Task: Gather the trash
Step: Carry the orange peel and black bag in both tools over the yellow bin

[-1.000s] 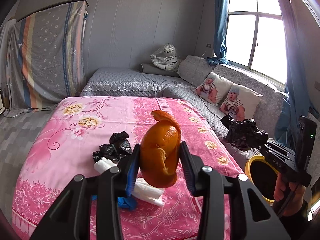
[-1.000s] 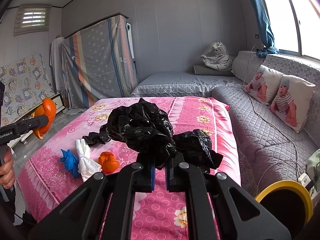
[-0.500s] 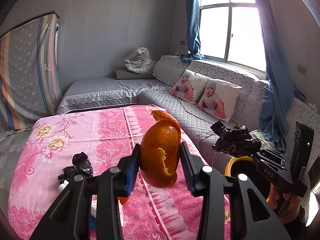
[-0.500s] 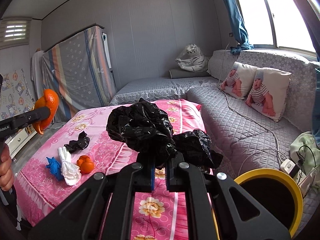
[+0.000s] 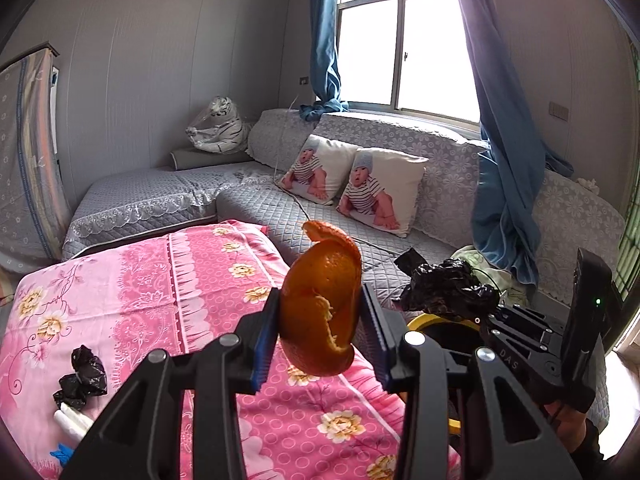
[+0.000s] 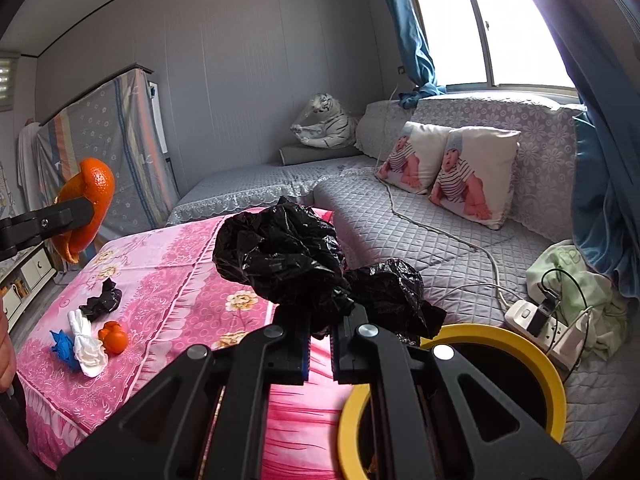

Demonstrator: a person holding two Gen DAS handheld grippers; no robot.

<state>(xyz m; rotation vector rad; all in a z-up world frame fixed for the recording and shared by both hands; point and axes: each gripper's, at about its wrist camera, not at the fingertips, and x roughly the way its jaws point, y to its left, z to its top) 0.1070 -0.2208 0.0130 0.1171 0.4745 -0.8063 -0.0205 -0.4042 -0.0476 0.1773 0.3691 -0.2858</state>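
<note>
My left gripper [image 5: 320,322] is shut on a curled orange peel [image 5: 322,304], held above the pink flowered cloth [image 5: 160,280]. My right gripper [image 6: 320,344] is shut on a crumpled black plastic bag [image 6: 288,256], just left of the yellow-rimmed bin [image 6: 500,336]. The left wrist view shows that bag [image 5: 444,288] hanging over the bin's rim [image 5: 436,320]. From the right wrist view the peel [image 6: 86,208] shows at far left. On the cloth lie a small black bag [image 6: 102,300], a white tissue [image 6: 88,344], a blue scrap [image 6: 62,344] and an orange peel piece [image 6: 114,336].
A grey quilted sofa [image 6: 420,240] with two baby-print cushions [image 6: 452,168] wraps the far and right sides. A power strip with cables [image 6: 536,316] and a green cloth [image 6: 580,284] lie on it beside the bin. A plush tiger [image 6: 324,124] sits in the corner.
Both grippers have swung to the right, away from the trash on the cloth and toward the yellow bin. Each keeps its hold, and the bin now shows larger.
</note>
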